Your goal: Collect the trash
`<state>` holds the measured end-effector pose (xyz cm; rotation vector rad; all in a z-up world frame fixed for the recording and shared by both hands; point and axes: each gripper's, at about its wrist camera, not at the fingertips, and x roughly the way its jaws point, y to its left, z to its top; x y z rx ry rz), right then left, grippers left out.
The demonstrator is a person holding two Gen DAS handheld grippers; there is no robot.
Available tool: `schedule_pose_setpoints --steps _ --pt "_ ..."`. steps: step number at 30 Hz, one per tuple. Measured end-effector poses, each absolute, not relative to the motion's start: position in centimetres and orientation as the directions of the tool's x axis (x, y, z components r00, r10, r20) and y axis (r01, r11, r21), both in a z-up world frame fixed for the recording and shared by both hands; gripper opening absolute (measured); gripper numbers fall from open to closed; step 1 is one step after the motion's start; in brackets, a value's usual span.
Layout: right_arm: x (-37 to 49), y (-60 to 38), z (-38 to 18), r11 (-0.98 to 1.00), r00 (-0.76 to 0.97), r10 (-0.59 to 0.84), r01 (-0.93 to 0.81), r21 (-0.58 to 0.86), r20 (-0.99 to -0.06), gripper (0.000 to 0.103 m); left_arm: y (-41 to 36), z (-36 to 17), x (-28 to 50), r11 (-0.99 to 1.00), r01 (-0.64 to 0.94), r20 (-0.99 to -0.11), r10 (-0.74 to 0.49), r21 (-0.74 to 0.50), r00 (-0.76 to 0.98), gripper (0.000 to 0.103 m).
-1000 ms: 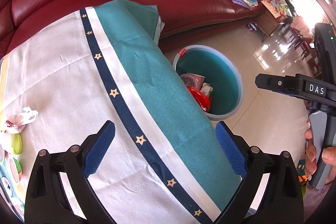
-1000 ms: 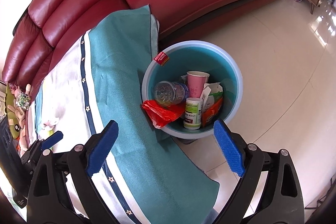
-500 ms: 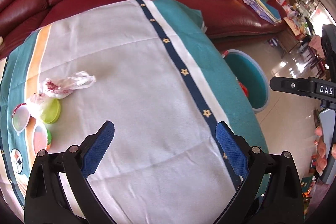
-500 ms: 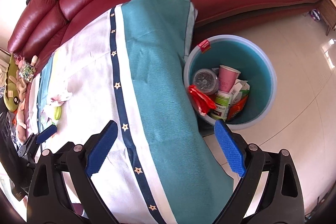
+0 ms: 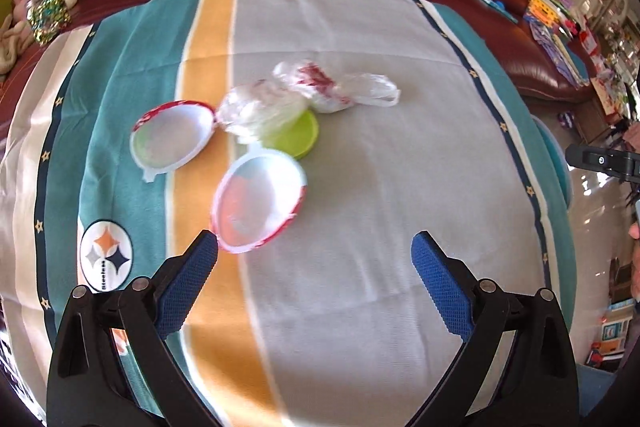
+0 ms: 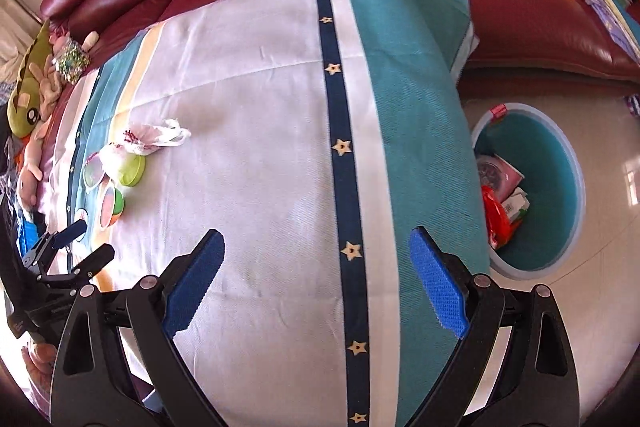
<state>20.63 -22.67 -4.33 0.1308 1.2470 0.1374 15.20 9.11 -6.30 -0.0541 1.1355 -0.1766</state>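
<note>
Left wrist view: the left gripper is hovering over the cloth with its jaws spread wide and nothing between them. Its left fingertip is lying just beside the near lid in the picture; whether it is touching, I cannot tell. Trash is waiting ahead: a second lid well left, a green lid half under a crumpled clear wrapper, and a plastic bag touching that wrapper. The right gripper is showing only as a black edge at the far right.

Right wrist view: the right gripper is hanging over the bare middle of the cloth, jaws wide apart, holding and touching nothing. The bin is standing on the floor beside the table's right edge, already holding several pieces: a red wrapper, a pink cup, cartons. The bag and lids are sitting far left, near the left gripper.

Judging from this, the task is partly done: some trash is binned, while the bag, wrapper and three lids are left. The left gripper looks best placed for the next pickup.
</note>
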Motion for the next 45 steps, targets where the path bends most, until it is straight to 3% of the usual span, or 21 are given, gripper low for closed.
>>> schedule_pose_setpoints --steps 8,20,22,25,26,28,30,38,40,42,45 --pt "22.6 -16.6 -5.7 0.98 0.254 0.178 -0.129 0.149 -0.951 0.089 12.9 -7.6 15.4 0.984 0.113 -0.891 -0.171 -0.136 0.421 0.097" --pt "24.4 -11.7 -6.8 0.974 0.211 0.144 -0.204 0.1 -0.967 0.089 12.1 -9.3 17.2 0.973 0.178 -0.893 -0.21 -0.149 0.398 0.094" --pt "24.8 -11.2 -6.9 0.972 0.208 0.141 -0.213 0.096 -0.968 0.089 11.8 -9.5 17.4 0.97 0.188 -0.895 -0.215 -0.152 0.39 0.087" --pt "25.3 -10.3 -7.0 0.969 0.205 0.138 -0.231 0.09 -0.969 0.089 11.8 -10.0 17.5 0.971 0.184 -0.895 -0.212 -0.15 0.392 0.062" --pt "25.5 -9.9 -6.9 0.967 0.206 0.138 -0.24 0.087 -0.969 0.089 11.9 -9.8 17.4 0.973 0.18 -0.892 -0.208 -0.146 0.401 0.048" --pt "25.8 -9.1 -6.9 0.962 0.209 0.137 -0.262 0.079 -0.968 0.089 12.4 -9.8 17.4 0.965 0.171 -0.887 -0.252 -0.2 0.388 0.036" --pt "26.4 -8.2 -6.9 0.955 0.21 0.144 -0.285 0.081 -0.967 0.089 13.0 -9.9 17.3 0.965 0.15 -0.887 -0.257 -0.215 0.383 0.006" --pt "30.1 -3.6 -7.1 0.925 0.206 0.22 -0.355 0.137 -0.953 0.089 15.1 -9.9 17.0 0.956 0.085 -0.88 -0.293 -0.282 0.373 0.009" --pt "31.0 -2.6 -7.2 0.917 0.213 0.231 -0.374 0.139 -0.949 0.089 15.5 -9.6 16.9 0.957 0.073 -0.878 -0.286 -0.28 0.384 0.025" --pt "32.0 -1.5 -7.6 0.907 0.207 0.24 -0.396 0.143 -0.948 0.089 15.8 -9.2 17.0 0.958 0.058 -0.873 -0.279 -0.28 0.4 0.047" --pt "33.2 -0.4 -8.9 0.901 0.177 0.245 -0.404 0.157 -0.953 0.086 16.4 -9.0 17.3 0.956 0.039 -0.868 -0.279 -0.289 0.412 0.05"
